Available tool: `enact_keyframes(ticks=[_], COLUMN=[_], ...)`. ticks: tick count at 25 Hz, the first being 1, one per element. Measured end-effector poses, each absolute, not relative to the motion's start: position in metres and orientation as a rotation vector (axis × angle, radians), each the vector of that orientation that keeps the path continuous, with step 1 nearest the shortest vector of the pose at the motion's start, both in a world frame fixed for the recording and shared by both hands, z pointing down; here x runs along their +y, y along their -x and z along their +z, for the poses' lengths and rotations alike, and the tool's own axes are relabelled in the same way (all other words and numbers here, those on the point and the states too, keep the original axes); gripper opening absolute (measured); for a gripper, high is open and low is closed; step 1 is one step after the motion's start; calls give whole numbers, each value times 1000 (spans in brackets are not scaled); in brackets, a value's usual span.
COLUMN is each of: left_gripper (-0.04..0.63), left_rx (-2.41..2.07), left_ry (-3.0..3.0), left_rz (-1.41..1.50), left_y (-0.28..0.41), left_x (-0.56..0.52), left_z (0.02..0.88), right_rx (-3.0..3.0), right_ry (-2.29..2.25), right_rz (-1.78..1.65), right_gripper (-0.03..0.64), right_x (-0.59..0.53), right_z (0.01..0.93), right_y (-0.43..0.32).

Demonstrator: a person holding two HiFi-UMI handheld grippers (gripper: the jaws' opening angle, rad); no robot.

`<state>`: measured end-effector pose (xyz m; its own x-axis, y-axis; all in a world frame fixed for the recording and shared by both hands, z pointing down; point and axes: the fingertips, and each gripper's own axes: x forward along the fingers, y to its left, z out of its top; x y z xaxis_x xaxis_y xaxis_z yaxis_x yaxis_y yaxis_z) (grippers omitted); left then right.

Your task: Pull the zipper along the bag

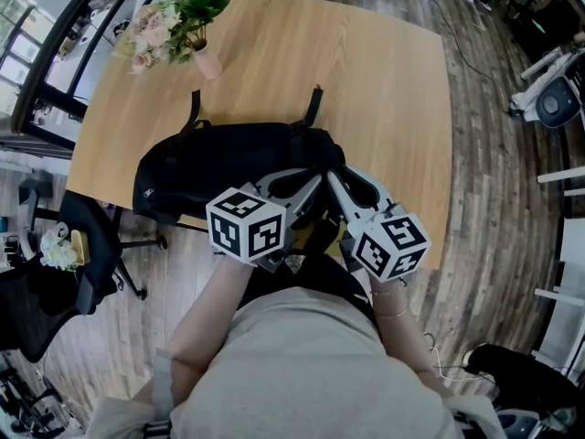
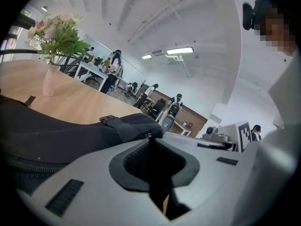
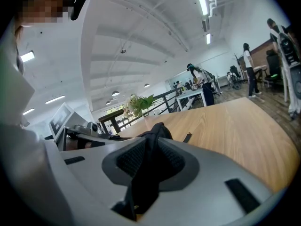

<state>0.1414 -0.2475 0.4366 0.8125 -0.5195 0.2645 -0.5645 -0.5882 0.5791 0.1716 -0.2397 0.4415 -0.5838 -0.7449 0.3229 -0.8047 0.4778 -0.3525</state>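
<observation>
1. Grip state. My left gripper point(image 2: 151, 144) has its pads closed on a thin black piece at the backpack's point(image 1: 228, 167) near right end. I cannot tell whether this is the zipper pull or a fabric fold. My right gripper point(image 3: 149, 147), just beside it, pinches a thicker fold of the backpack's black fabric.
2. Task item. The backpack lies flat on the table point(image 1: 384, 90), at the edge nearest me.
3. Hazards. If the left pads hold only fabric, pulling will drag the backpack instead of running the slider. A weak right-hand anchor would let the backpack slide off the near edge. Loose fabric may jam the zipper.
4. Containers. The backpack's contents are hidden. Beyond its far left, a pink vase point(image 1: 207, 62) holds flowers point(image 1: 169, 21).
</observation>
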Motion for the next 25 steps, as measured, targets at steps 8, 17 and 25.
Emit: enact_keyframes(ticks=[8,17,25], left_gripper=[20,20,20], left_rx=[-930,-992,-1054], left_ry=[-2452,-2490,-2466], left_rz=[287,400,386], left_y=[-139,-122,-98], left_x=[-248,-243,-243], left_z=[439,443,442], right_rx=[-2588,-2565,-2537], right_ry=[-1374,-1403,-1450], right_rz=[719,687,666], right_gripper=[87,77,77], right_x=[-241,-242,-243], right_z=[441,438,437], right_y=[-172,-178,-179])
